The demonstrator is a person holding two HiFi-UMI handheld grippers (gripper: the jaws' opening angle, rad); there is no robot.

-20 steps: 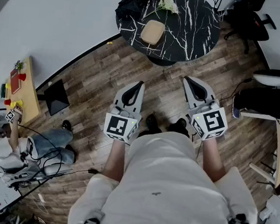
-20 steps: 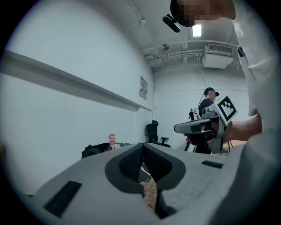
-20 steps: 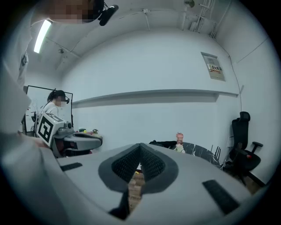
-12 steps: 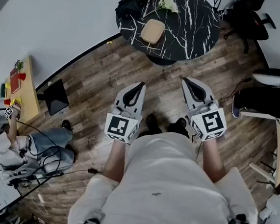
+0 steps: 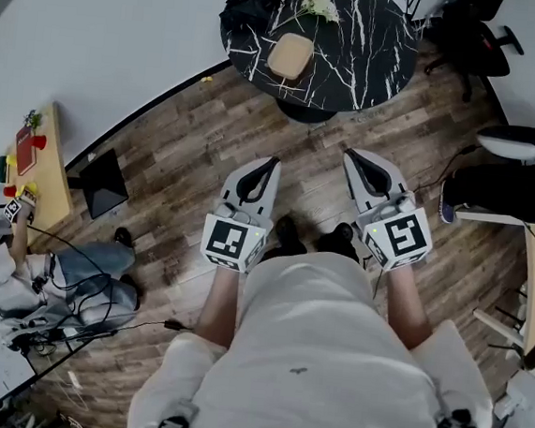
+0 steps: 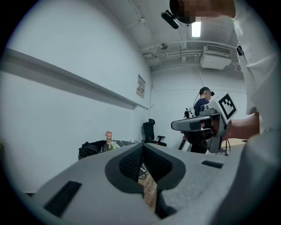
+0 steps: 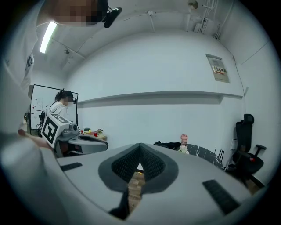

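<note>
The left tongs [image 5: 271,162] and the right tongs [image 5: 349,154] are held side by side over the wooden floor [image 5: 179,153], both pointing forward. Each gripper view shows its jaws closed tip to tip with nothing between them. Only a sliver of floor shows below the ribbed pads.

Ahead of both tips, and well apart from them, stands a round black bench [image 5: 376,59] veined in white. On the side of it nearest the tongs, roughly in line with the left pair, lies a tan tray [image 5: 291,57]. It is square with rounded corners and a shallow raised rim, and looks bare inside.

The tray looks like wood or bamboo, so it is probably light, stiff and not fragile. It may well slide on the polished top if nudged. The raised rim on the edge facing the tongs seems the best place to pinch it. One pair on each opposite rim would keep it level.

Beyond the tray lie some pale flowers [image 5: 318,4]. A dark bag [image 5: 249,11] sits farther off to the left of the tongs' line, and an office chair [image 5: 473,35] off to the right.
</note>
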